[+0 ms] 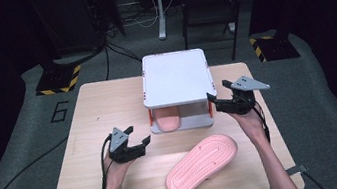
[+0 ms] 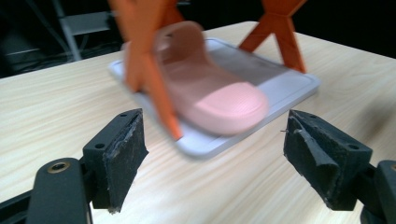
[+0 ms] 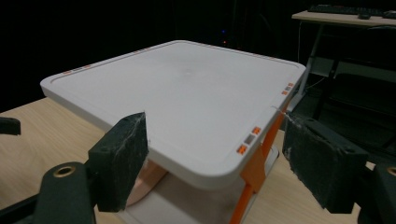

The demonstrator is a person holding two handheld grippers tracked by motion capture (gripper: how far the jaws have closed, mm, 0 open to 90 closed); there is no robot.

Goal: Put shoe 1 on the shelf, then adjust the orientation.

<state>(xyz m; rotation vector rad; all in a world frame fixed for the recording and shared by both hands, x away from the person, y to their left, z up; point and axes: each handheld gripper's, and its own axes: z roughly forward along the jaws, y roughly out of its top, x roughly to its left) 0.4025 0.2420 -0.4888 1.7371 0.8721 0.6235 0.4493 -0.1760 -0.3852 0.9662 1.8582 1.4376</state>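
High view: one slipper [image 1: 166,122] was stowed in the rack [image 1: 175,73]; both hand-held grippers, left [image 1: 138,135] and right [image 1: 218,91], were spread and empty. The second slipper [image 1: 202,164] probably needs grasping next.

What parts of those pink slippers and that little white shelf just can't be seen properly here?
- Slipper on the rack: in the high view the white top shelf covers all but its toe.
- Same slipper in the left gripper view: blurred, and the heel is cut off behind an orange leg.
- Loose slipper: sole up, so its strap is hidden.
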